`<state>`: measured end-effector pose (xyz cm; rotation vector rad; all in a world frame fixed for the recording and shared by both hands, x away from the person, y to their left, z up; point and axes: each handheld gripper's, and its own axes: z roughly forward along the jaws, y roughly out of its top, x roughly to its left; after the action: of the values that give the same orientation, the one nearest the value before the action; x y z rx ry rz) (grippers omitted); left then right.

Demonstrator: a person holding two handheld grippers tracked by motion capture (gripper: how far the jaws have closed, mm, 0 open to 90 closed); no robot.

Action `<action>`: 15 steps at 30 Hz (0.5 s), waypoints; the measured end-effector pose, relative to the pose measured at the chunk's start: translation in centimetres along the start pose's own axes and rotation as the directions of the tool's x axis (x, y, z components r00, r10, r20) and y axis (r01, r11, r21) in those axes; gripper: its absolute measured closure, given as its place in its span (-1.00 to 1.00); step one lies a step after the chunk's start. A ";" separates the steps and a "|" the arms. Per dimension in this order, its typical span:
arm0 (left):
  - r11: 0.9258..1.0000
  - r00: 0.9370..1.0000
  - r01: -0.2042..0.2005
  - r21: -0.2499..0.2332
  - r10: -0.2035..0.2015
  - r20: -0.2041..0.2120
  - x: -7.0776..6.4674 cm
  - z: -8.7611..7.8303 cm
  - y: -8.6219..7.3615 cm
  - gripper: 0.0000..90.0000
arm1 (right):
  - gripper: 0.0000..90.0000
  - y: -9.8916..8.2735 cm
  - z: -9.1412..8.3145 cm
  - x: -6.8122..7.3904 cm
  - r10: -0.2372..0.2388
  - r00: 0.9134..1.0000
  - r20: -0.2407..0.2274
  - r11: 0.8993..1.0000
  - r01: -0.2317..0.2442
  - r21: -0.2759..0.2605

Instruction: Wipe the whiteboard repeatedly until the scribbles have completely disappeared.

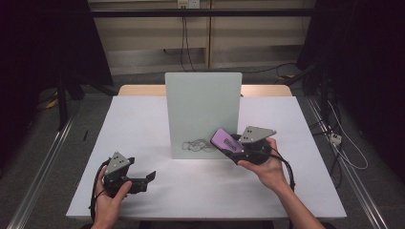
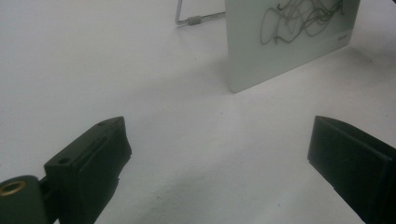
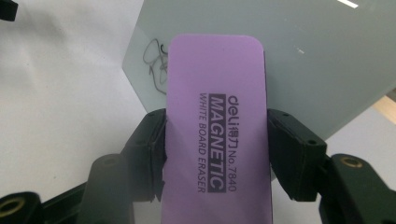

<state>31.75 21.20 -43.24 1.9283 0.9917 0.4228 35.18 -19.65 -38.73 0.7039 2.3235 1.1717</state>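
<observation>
The right gripper (image 1: 237, 147) pinches the purple eraser (image 1: 224, 140) across its width, 1 jaw on each long edge; the eraser's long axis runs out along the jaws. The board (image 1: 203, 112) stands upright mid-table, with scribbles (image 1: 197, 144) low on its face. The eraser tip is just right of the scribbles, at or near the face; contact cannot be confirmed. The likely wipe runs leftward. The left gripper (image 1: 143, 180) rests spread and empty, well apart.

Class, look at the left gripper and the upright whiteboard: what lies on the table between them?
Nothing: in the left gripper view, bare white table runs from the open left gripper to the whiteboard.
</observation>
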 end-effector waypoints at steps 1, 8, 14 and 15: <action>1.000 1.000 -0.001 0.001 0.001 -0.001 0.0 0.0 0.0 -0.88 | -0.08 0.2 0.0 0.0 -0.010 1.000 0.006 1.000 0.010 -0.001; 1.000 1.000 0.000 0.003 0.000 -0.001 0.0 0.1 0.0 -0.88 | -0.08 0.3 0.6 0.5 -0.087 0.994 0.060 0.996 0.087 -0.008; 1.000 1.000 -0.001 0.004 0.001 -0.001 0.0 0.0 0.0 -0.88 | -0.08 0.3 1.2 1.2 -0.147 0.984 0.098 0.989 0.148 -0.005; 1.000 1.000 -0.001 0.004 0.001 -0.001 0.0 0.0 0.0 -0.88 | -0.08 0.3 1.2 1.3 -0.151 0.983 0.101 0.988 0.152 -0.005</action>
<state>31.74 21.22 -43.24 1.9324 0.9928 0.4231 34.99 -17.99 -39.34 0.5576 2.2407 1.0579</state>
